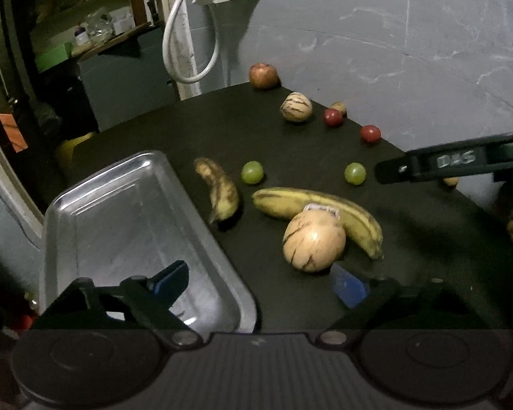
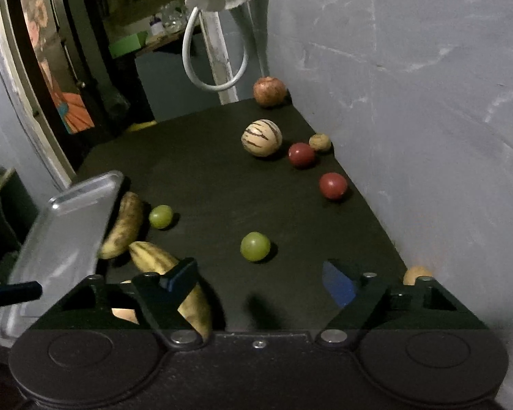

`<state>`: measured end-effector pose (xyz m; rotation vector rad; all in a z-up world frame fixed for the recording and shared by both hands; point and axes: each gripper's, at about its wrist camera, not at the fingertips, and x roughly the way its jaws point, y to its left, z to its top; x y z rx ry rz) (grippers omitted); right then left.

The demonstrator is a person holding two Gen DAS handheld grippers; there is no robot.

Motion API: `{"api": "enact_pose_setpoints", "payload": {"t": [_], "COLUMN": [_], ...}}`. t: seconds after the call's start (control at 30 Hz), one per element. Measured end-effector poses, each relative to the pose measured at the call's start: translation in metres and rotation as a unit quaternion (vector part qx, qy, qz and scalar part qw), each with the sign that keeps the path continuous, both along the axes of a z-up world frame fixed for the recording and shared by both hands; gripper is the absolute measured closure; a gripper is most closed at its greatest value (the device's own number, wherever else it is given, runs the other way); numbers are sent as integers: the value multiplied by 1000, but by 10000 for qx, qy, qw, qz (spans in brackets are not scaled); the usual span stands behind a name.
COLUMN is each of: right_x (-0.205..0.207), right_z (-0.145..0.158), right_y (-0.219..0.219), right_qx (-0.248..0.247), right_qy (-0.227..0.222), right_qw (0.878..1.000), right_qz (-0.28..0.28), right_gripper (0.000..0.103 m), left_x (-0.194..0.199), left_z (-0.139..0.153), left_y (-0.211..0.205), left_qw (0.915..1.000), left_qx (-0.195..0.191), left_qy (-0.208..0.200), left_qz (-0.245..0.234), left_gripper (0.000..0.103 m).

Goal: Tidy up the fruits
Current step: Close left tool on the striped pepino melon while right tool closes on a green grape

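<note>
Fruit lies scattered on a black table (image 1: 290,157). In the left wrist view a long banana (image 1: 355,215) lies behind a striped pepino melon (image 1: 313,241), a small spotted banana (image 1: 219,189) lies beside an empty metal tray (image 1: 133,225), and two green grapes (image 1: 252,172) (image 1: 355,173) sit behind them. My left gripper (image 1: 260,283) is open and empty, its left finger over the tray. My right gripper (image 2: 260,283) is open and empty, above the table in front of a green grape (image 2: 255,246). Its left finger (image 2: 181,276) is over the long banana (image 2: 174,280).
At the far right edge sit a second striped melon (image 2: 261,137), two red fruits (image 2: 301,154) (image 2: 332,185), a small brown fruit (image 2: 319,142) and a pomegranate (image 2: 269,91). A grey wall (image 2: 427,102) borders the table's right side. A white cable (image 2: 215,65) hangs behind.
</note>
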<state>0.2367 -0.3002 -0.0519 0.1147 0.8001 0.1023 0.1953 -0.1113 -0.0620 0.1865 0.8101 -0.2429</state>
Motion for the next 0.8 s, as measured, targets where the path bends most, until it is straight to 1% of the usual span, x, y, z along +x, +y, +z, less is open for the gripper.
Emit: {"api": "enact_pose_setpoints", "payload": {"t": [0.07,0.17,0.3,0.37,0.47,0.57,0.63,0.73,0.8], "right_x": [8,19,32,37,43,47,48,51,52], "right_z": [-6,-13,-22,-27,-32,-36,-37,-37,-38], "right_y": [3,5,7,7,8,9,10,11,11], "right_qx": [-105,-93,-89,-115,-139,-165,-194,-235,-240], "right_qy": [43,115,205,228,269,281,256,234,232], "right_qw": [9999,9998,9994,9992,9989,9984,9980,9974,9973], "right_qz": [87,163,258,293,367,454,541,633,659], "right_gripper": [30,37,44,49,53,55,56,57,61], "left_x": [7,17,27,31,36,40,42,45,46], "left_z": [-2,-6,-12,-14,-17,-21,-23,-25,-26], "left_y": [-5,-11,-18,-18,-21,-23,-23,-24,-25], "left_qw": [10000,9998,9994,9990,9982,9969,9958,9946,9941], "left_qx": [-29,-39,-79,-230,-341,-470,-580,-711,-745], "left_qy": [16,106,221,277,373,525,631,719,753], "left_qz": [-47,-170,-271,-277,-325,-349,-319,-248,-215], "left_gripper": [12,19,23,24,25,32,39,43,44]}}
